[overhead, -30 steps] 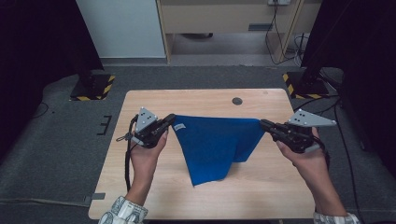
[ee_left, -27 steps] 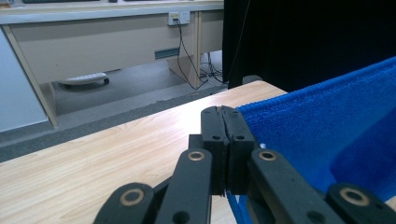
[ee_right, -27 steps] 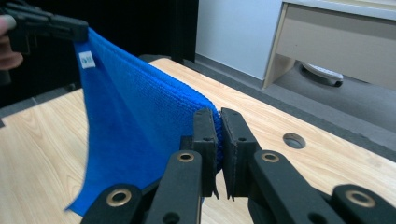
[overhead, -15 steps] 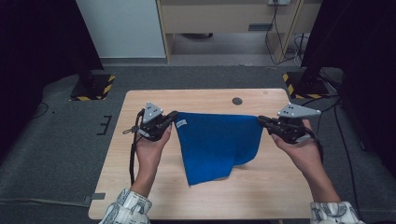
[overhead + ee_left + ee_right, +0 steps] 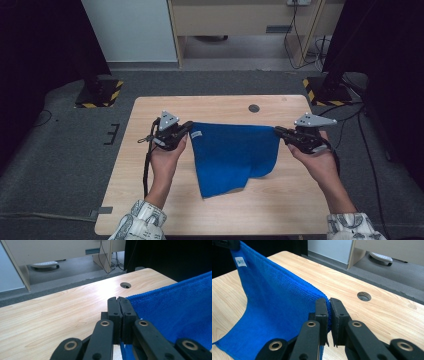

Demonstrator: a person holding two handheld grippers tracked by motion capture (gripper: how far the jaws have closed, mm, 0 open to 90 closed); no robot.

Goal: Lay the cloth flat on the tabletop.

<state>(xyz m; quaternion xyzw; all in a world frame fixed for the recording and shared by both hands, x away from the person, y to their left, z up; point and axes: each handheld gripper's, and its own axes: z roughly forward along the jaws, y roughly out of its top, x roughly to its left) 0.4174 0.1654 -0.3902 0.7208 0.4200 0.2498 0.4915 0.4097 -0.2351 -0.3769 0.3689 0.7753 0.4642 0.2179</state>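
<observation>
A blue cloth (image 5: 232,155) hangs stretched between my two grippers over the wooden table (image 5: 150,115), its lower part draped on the tabletop. My left gripper (image 5: 189,127) is shut on the cloth's left top corner, next to a small white label (image 5: 196,134). My right gripper (image 5: 276,131) is shut on the right top corner. In the left gripper view the black jaws (image 5: 119,300) pinch the blue cloth (image 5: 180,312) edge. In the right gripper view the jaws (image 5: 328,301) clamp the blue cloth (image 5: 269,302), which runs off to the left gripper at the top left.
A round cable hole (image 5: 254,108) sits in the table near its far edge. Grey carpet surrounds the table. Two stand bases with yellow-black stripes (image 5: 100,92) (image 5: 325,90) flank the far corners, and a cabinet (image 5: 240,20) stands behind.
Both hands have moved away from the person toward the table's far side and lower, carrying the stretched cloth with them. More of the cloth now lies on the table.
</observation>
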